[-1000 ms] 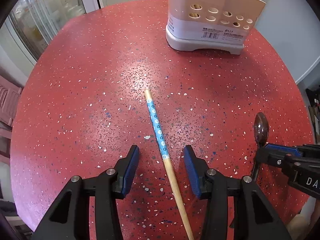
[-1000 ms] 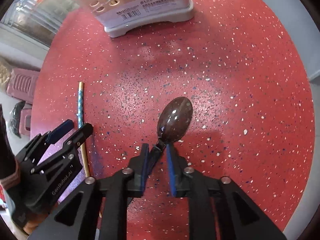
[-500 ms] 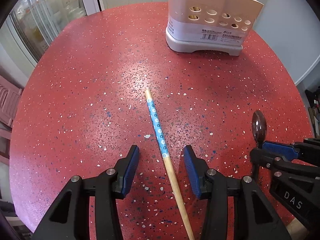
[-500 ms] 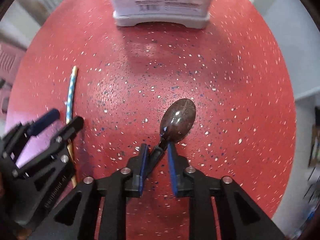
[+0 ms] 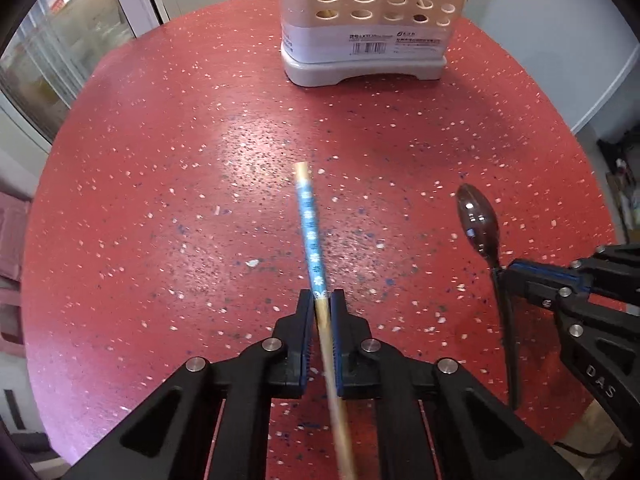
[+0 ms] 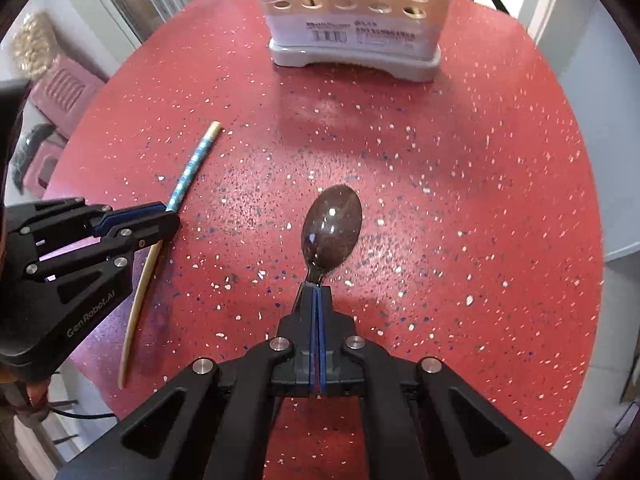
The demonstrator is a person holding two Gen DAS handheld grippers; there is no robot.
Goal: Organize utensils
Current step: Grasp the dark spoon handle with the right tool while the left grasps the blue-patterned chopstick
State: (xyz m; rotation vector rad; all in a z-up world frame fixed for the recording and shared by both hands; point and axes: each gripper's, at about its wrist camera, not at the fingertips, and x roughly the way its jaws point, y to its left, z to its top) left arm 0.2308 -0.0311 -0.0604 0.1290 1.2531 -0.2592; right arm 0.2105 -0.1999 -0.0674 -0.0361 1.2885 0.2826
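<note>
Both sets of jaws, apart a second ago, have now closed. Left hand-held gripper [image 5: 321, 300] pinches a chopstick [image 5: 310, 232] where its blue patterned band meets the bare wood, the banded end reaching ahead over the counter [image 5: 160, 200]. Right hand-held gripper [image 6: 317, 294] is clamped tight on the neck of a dark spoon [image 6: 332, 228], its bowl forward and close above the red speckled surface. Beyond both, at the counter's far edge, stands the pale perforated utensil holder [image 5: 364, 40]. The step in hand looks like the pickup, just secured. Next, each piece probably needs lifting clear, tipping upright and carrying over the holder's open top, which lies outside both views.
</note>
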